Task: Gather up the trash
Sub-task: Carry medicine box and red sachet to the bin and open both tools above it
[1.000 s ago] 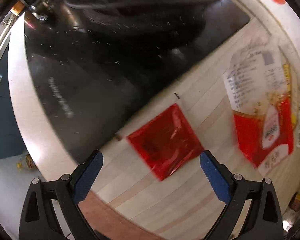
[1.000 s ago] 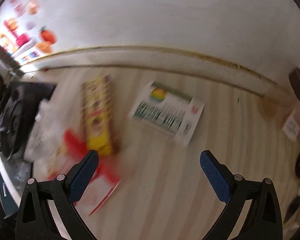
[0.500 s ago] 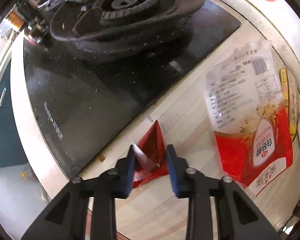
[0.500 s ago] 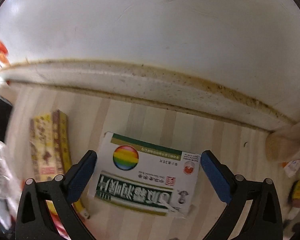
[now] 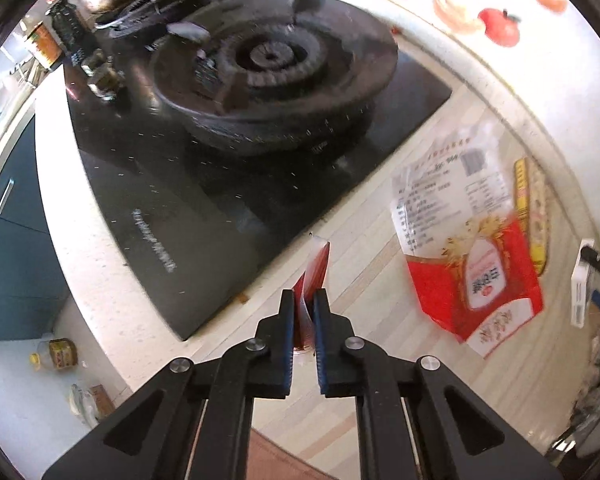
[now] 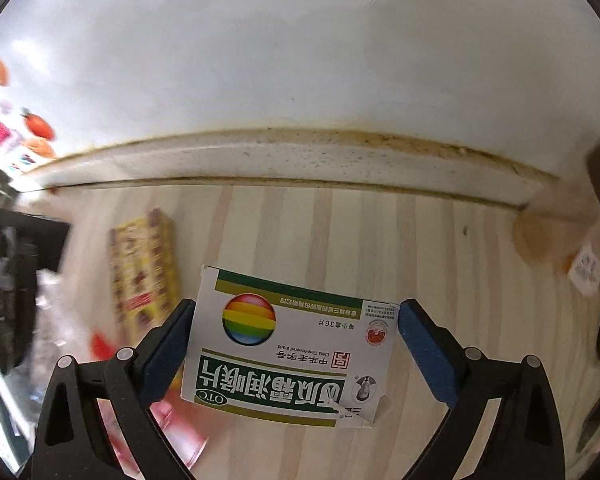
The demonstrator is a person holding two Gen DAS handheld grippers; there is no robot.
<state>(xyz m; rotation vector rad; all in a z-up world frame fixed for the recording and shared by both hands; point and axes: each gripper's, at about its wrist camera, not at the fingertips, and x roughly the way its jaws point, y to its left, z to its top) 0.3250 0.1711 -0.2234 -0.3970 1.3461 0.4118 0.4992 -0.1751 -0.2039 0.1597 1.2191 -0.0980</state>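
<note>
Left gripper (image 5: 303,312) was clamped on the red wrapper (image 5: 315,270) above the counter (image 5: 364,240); right gripper (image 6: 292,344), wide, straddled the medicine box (image 6: 284,352); red-and-clear bag (image 5: 466,248) and yellow packet (image 6: 144,268) remained uncollected.

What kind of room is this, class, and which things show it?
Most likely a home kitchen: a gas burner in a black glass hob, a wooden countertop, and food wrappers like the rice bag.
</note>
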